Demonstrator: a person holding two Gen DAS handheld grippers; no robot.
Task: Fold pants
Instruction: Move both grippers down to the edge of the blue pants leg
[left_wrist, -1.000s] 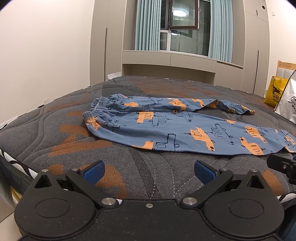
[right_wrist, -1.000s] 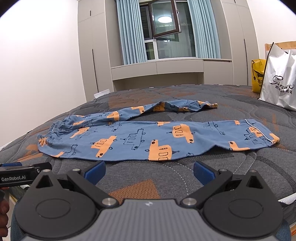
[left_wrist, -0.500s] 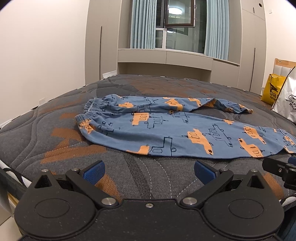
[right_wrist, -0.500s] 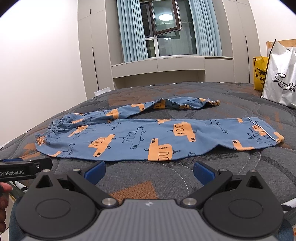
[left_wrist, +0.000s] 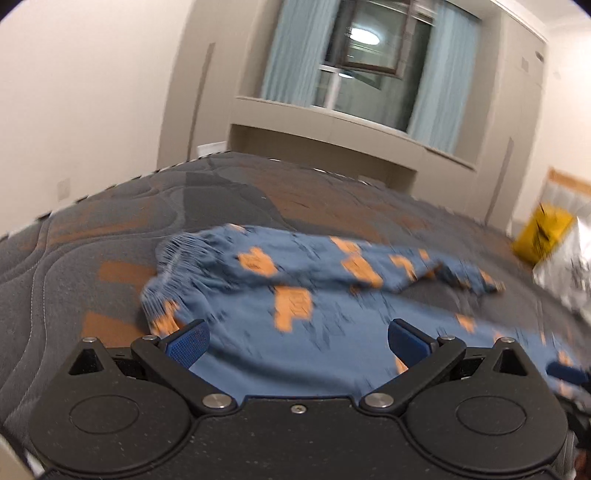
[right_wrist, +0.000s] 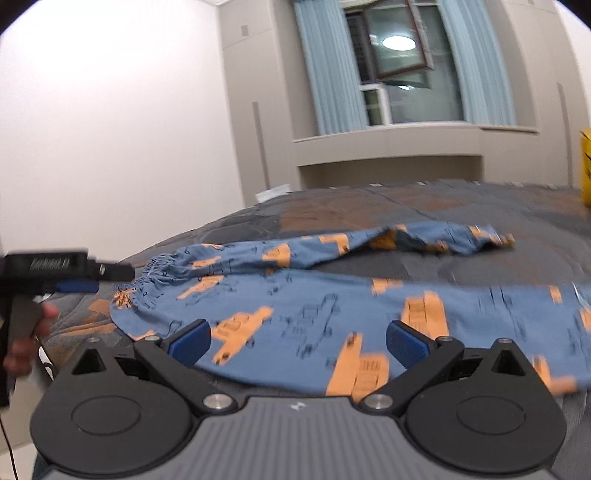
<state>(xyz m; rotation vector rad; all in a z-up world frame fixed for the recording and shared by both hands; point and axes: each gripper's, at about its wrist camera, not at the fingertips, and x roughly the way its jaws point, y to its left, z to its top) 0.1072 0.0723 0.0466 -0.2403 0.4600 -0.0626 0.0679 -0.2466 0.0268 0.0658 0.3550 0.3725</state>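
1. The pants (right_wrist: 332, 295), blue with orange vehicle prints, are seen spread out flat on a grey and orange quilted mattress (right_wrist: 424, 206), unfolded, with both legs stretched off to the right.
2. The elastic waistband (right_wrist: 162, 264) is found at the left end; the far leg (right_wrist: 436, 236) is angled away from the near one, so a wedge of mattress is left showing between them.
3. The left gripper (left_wrist: 295, 338) is held low over the near leg beside the waistband, jaws spread wide, nothing pinched between the blue pads (left_wrist: 188, 341).
4. The right gripper (right_wrist: 297, 339) is held over the near leg too, jaws also wide apart and nothing gripped.
5. Both views are pretty smeared, so whether either tool is actually touching the fabric can't really be told.
6. From the right wrist view, the left gripper (right_wrist: 79, 277) is caught at the left edge, just beside the waistband.
7. A yellow bag (left_wrist: 543, 236) and a white bag (left_wrist: 569, 266) are parked at the far right of the bed.
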